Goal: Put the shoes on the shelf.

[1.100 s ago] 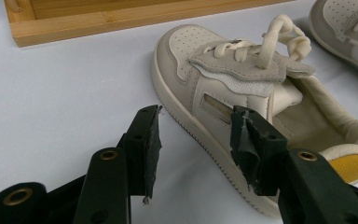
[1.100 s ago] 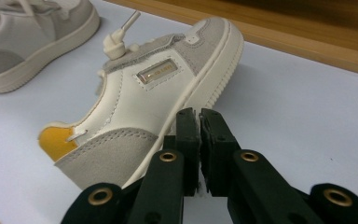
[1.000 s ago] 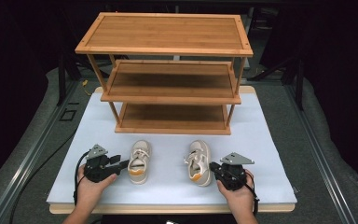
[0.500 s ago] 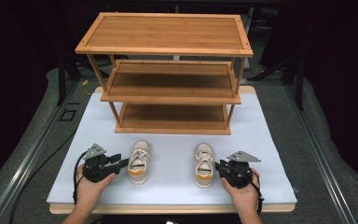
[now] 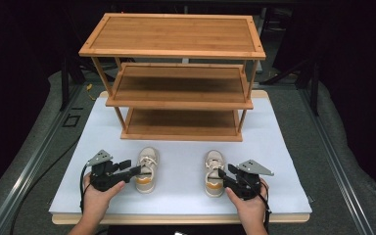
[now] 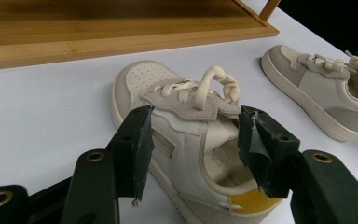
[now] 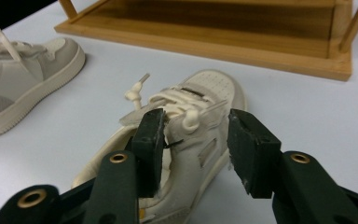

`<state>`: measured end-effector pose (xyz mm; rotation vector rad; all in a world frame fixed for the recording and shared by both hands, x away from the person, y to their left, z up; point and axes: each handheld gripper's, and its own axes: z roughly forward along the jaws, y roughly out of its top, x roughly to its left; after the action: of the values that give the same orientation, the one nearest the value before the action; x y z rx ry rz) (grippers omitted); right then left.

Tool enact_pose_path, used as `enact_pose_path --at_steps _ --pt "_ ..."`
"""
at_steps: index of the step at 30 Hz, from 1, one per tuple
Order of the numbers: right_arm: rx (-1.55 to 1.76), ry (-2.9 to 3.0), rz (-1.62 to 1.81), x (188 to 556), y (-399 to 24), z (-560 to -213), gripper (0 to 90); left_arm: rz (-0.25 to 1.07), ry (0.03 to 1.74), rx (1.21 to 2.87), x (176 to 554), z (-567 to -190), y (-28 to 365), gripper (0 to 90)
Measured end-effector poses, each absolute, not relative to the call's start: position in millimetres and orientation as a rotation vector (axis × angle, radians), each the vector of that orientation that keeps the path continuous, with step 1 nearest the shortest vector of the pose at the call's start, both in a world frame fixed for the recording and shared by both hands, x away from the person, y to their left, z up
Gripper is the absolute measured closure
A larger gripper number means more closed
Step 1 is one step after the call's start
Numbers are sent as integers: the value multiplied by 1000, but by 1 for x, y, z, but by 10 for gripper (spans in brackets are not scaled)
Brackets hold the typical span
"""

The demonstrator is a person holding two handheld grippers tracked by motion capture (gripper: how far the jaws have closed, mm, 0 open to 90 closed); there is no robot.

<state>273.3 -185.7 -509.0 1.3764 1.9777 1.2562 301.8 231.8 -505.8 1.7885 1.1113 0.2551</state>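
Two small beige shoes with orange heel patches stand on the white board, toes toward the rack. The left shoe [image 5: 147, 161] [image 6: 163, 84] lies between the jaws of my left gripper [image 5: 133, 168] [image 6: 198, 149], which straddle its collar without pressing; these jaws have just been opening. My right gripper [image 5: 223, 175] [image 7: 196, 140] has one jaw inside the right shoe [image 5: 214, 164] [image 7: 212, 88] and one jaw outside its side wall, with a gap. Its jaws have just been opening too. Both shoes rest flat.
A three-tier bamboo rack [image 5: 176, 34] stands at the back of the white board [image 5: 284, 161], its lowest shelf [image 5: 181, 125] just beyond the shoes. Dark floor and a metal rail [image 5: 34, 156] lie to the left.
The right shoe, earlier tilted and angled in the right gripper, now sits flat with its toe toward the rack. The right jaws have let go of it. The left shoe has stayed put.
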Motion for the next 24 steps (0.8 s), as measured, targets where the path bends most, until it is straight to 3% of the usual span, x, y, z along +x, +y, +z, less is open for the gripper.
enact_pose_path --at_steps 14,24 --pt "1446 2029 1233 283 -179 -521 524 283 1156 1855 311 -517 219 444" --pt "1500 2022 1258 288 -180 -522 563 254 1177 1872 317 -522 217 557"
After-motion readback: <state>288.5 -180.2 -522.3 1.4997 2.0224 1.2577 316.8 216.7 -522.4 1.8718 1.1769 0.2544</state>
